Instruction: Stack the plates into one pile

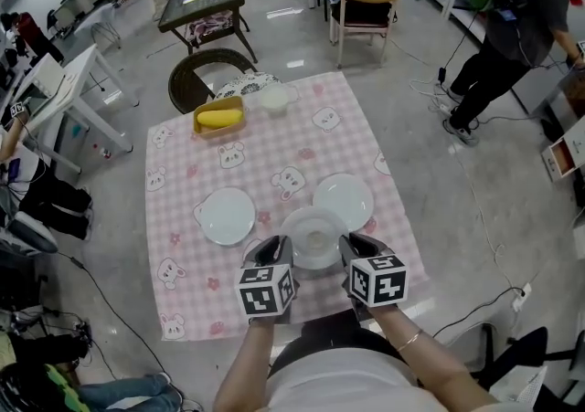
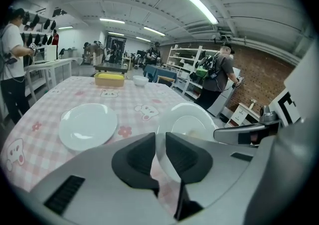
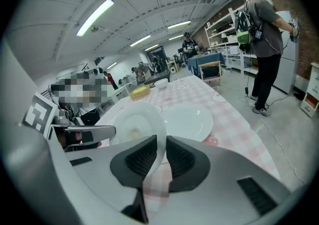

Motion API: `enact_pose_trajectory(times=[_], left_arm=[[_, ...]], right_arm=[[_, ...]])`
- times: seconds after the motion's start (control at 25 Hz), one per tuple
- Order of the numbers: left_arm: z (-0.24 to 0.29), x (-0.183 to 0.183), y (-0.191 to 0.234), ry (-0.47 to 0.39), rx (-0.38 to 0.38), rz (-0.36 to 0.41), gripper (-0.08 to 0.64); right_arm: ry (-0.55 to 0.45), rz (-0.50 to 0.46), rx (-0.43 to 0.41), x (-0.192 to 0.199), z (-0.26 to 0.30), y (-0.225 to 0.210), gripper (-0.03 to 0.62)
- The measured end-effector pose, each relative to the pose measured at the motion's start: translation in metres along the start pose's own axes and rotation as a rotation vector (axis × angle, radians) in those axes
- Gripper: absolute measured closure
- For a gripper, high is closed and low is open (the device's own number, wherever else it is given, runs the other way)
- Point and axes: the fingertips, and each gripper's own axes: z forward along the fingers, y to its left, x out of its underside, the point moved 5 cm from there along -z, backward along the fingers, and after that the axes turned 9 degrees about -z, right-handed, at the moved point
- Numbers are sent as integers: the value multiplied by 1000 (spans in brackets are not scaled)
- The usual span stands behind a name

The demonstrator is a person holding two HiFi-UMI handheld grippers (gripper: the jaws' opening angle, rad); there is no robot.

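Three white plates are on a pink checked tablecloth (image 1: 274, 150). The middle plate (image 1: 313, 235) is held off the cloth at the near edge. My left gripper (image 1: 277, 248) is shut on its left rim and my right gripper (image 1: 351, 246) on its right rim. In the left gripper view the held plate (image 2: 192, 121) stands tilted, its rim pinched between the pads of the left gripper (image 2: 160, 155). The right gripper view shows that plate (image 3: 133, 121) clamped by the right gripper (image 3: 160, 155). The left plate (image 1: 226, 216) (image 2: 88, 125) and the right plate (image 1: 343, 201) (image 3: 188, 121) lie flat on the cloth.
At the far end of the table are a yellow box (image 1: 219, 116) with a yellow thing in it, a white bowl (image 1: 272, 97) and a patterned dish (image 1: 242, 84). A wicker chair (image 1: 196, 72) stands beyond. A person (image 1: 512, 26) stands on the floor at the far right.
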Motion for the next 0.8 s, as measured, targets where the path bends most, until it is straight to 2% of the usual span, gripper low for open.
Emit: enact_pose_trajectory(times=[0.48, 0.8], left_arm=[[41, -43, -58, -22, 93, 112, 477], [81, -53, -70, 29, 96, 145, 477]], right_arm=[[-86, 79, 74, -28, -19, -59, 532], [-43, 107, 97, -31, -3, -89, 535]])
